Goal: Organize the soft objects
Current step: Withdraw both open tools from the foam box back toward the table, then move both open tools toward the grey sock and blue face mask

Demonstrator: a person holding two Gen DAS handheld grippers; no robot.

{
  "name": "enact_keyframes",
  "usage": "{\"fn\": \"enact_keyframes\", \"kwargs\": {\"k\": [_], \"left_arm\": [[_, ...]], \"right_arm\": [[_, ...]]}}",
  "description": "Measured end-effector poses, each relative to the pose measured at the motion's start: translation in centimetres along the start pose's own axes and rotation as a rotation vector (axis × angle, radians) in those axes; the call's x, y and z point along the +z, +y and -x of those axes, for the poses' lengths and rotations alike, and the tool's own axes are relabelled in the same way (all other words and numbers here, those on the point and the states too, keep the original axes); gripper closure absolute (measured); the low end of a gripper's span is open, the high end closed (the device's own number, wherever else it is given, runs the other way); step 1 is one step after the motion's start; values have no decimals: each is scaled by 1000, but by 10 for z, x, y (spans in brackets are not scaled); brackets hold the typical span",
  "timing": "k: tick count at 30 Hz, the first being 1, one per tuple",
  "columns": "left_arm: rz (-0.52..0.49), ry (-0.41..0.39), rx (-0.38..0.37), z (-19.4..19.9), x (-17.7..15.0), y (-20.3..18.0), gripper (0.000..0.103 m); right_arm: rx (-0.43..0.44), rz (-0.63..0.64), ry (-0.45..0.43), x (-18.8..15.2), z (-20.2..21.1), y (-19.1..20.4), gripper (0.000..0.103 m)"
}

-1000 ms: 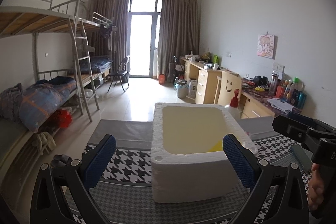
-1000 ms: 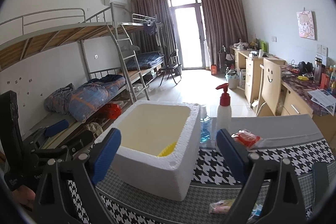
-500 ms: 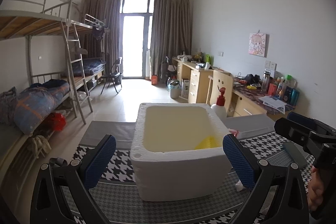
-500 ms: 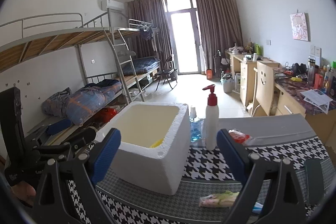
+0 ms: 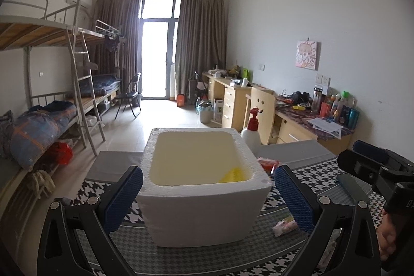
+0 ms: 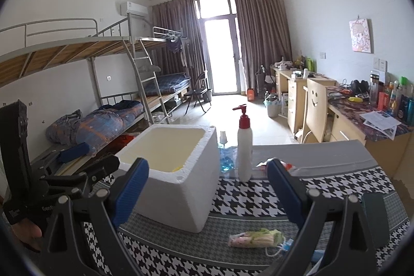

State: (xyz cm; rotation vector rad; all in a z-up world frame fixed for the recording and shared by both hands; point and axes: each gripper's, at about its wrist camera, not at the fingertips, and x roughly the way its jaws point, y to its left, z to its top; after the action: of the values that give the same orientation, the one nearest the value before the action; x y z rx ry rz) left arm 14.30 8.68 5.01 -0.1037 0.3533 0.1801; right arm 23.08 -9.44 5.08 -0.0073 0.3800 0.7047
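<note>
Both my claws hang above the houndstooth cloth (image 6: 258,201) with nothing in them. My left gripper (image 5: 207,193) is spread wide, its blue pads either side of the white foam box (image 5: 204,214) in the view, not touching it. My right gripper (image 6: 207,188) is equally released, pads far apart, holding nothing. Foam box sits upright on the cloth, open top; a yellow soft thing (image 5: 233,175) lies inside at the near right corner, only partly seen over the rim. On the cloth in front of the box's right side lies a soft packet (image 6: 254,239), pink and green, flat, between my right fingers in that view and below them. Beside it a blue-white mask-like item (image 6: 280,246), touching the packet. White pump bottle (image 6: 244,146) with red head stands upright behind, just right of the box; a small blue spray bottle (image 6: 225,154) stands between them. A red wrapped packet (image 5: 267,163) rests by the box's far right edge.
</note>
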Motion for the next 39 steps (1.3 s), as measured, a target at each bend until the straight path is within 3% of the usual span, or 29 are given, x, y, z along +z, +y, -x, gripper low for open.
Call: {"fn": "enact_keyframes", "kwargs": {"k": [39], "left_arm": [[-55, 46, -176, -1, -28, -68, 1]], "right_arm": [[-141, -72, 10, -34, 40, -54, 8]]}}
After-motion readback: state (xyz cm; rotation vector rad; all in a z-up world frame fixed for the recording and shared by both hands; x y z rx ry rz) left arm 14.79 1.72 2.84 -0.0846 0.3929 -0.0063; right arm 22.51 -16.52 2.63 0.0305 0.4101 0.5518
